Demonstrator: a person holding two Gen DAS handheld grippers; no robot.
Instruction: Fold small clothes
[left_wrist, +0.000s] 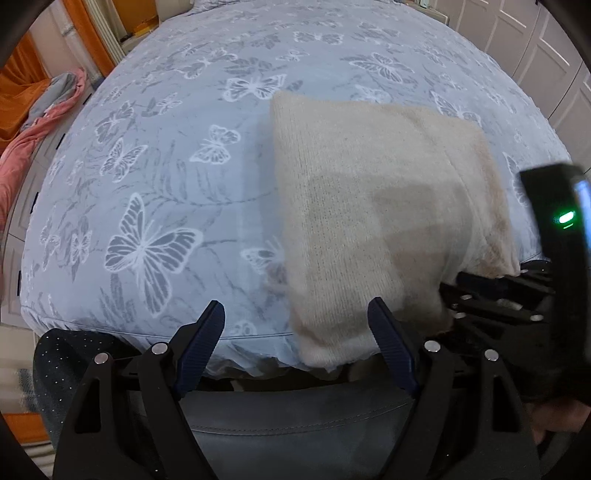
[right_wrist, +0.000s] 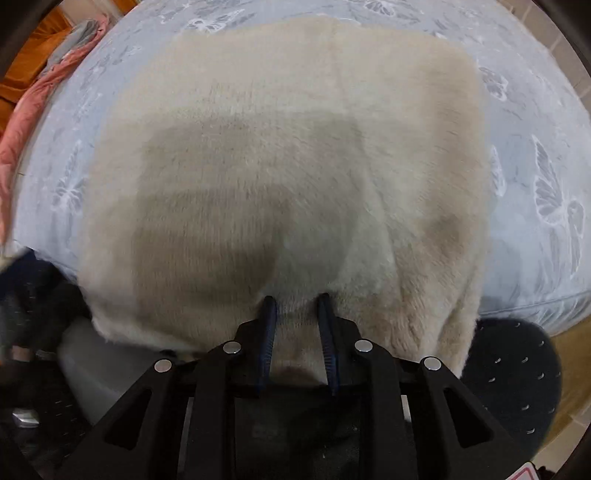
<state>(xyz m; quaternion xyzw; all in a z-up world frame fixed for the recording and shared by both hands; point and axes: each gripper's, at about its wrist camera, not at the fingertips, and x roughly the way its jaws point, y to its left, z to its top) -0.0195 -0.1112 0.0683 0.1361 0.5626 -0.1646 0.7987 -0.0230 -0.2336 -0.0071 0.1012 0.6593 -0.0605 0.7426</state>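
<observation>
A cream knit garment lies folded on the bed's blue butterfly sheet, its near end hanging over the bed's front edge. My left gripper stands open wide at that edge, pressing on nothing; its right finger overlaps the garment's near left corner. In the right wrist view the garment fills the frame. My right gripper is shut on a pinch of its near edge, with fabric bunched between the blue pads. The right gripper's black frame also shows in the left wrist view, at the garment's near right corner.
Pink and grey clothes are heaped off the bed's left side by orange fabric. White cupboard doors stand at the right. A dark dotted slipper and a grey padded surface lie below the bed's front edge.
</observation>
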